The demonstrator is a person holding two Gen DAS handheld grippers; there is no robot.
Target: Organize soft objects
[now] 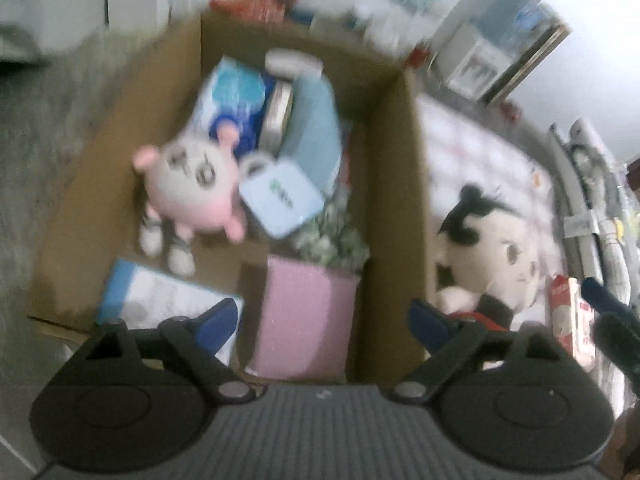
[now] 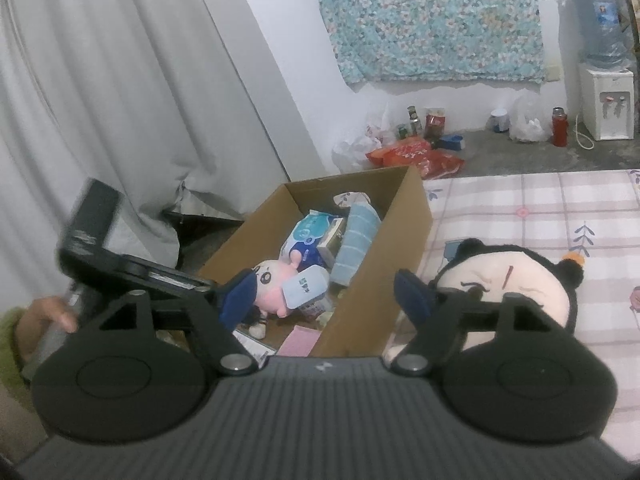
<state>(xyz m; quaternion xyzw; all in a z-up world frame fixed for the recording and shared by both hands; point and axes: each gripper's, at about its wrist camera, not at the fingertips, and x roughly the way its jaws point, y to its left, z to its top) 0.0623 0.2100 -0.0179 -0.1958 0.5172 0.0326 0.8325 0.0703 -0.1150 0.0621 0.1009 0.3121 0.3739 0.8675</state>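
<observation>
An open cardboard box [image 1: 392,200] [image 2: 376,248] stands on the floor beside the bed. Inside lie a pink and white plush [image 1: 192,188] [image 2: 274,294], a light blue pack [image 1: 280,196] [image 2: 304,286], a pink box [image 1: 304,344] and several blue packs. A black-haired doll [image 1: 492,256] [image 2: 508,288] lies on the bed just right of the box. My left gripper [image 1: 324,320] hangs open above the box's near end, nothing between its fingers. My right gripper [image 2: 326,296] is open too, over the box's right wall, its right finger next to the doll. The left wrist view is blurred.
A checked sheet [image 2: 540,208] covers the bed, with a red and white pack [image 1: 568,320] near the doll. A grey curtain [image 2: 100,100] hangs left of the box. Bags and bottles [image 2: 416,152] line the far wall beside a water dispenser [image 2: 608,96]. A hand [image 2: 44,316] holds the left gripper's body [image 2: 92,236].
</observation>
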